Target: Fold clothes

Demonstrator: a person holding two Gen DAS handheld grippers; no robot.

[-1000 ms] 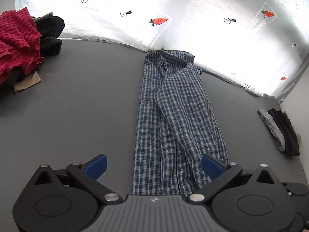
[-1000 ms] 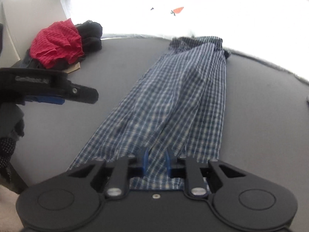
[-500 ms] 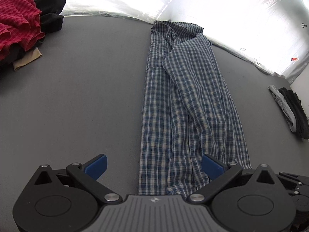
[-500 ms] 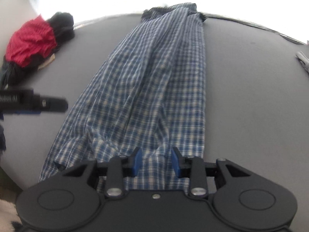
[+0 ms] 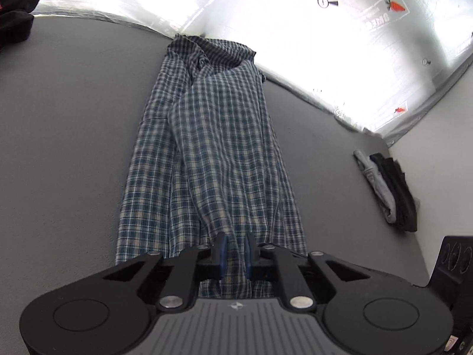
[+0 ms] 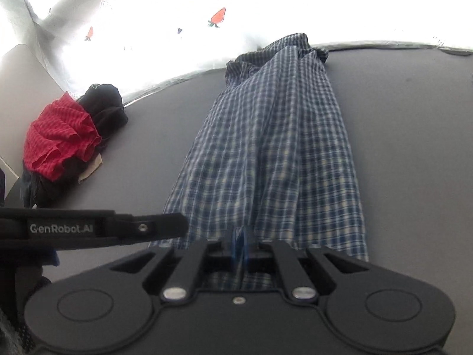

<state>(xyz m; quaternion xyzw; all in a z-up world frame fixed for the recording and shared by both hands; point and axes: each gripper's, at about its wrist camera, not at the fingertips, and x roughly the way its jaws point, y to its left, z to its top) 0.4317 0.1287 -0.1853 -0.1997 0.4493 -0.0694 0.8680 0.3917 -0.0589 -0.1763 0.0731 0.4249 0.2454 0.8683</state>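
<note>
A blue plaid shirt (image 5: 212, 148) lies folded into a long narrow strip on the grey table (image 5: 65, 136), collar at the far end. My left gripper (image 5: 235, 251) is shut on the shirt's near hem, with cloth pinched between the blue pads. In the right wrist view the shirt (image 6: 275, 148) runs away from me, and my right gripper (image 6: 240, 244) is shut on the near hem too. The left gripper's body (image 6: 97, 229) shows at the left of that view.
A pile of red and black clothes (image 6: 68, 139) sits at the table's far left. Folded grey and black garments (image 5: 387, 189) lie at the right edge by the wall. A bright sheet with carrot prints (image 5: 295, 29) backs the table.
My left gripper went from wide open to shut on the hem. My right gripper opened briefly half a second ago and has shut on the hem again.
</note>
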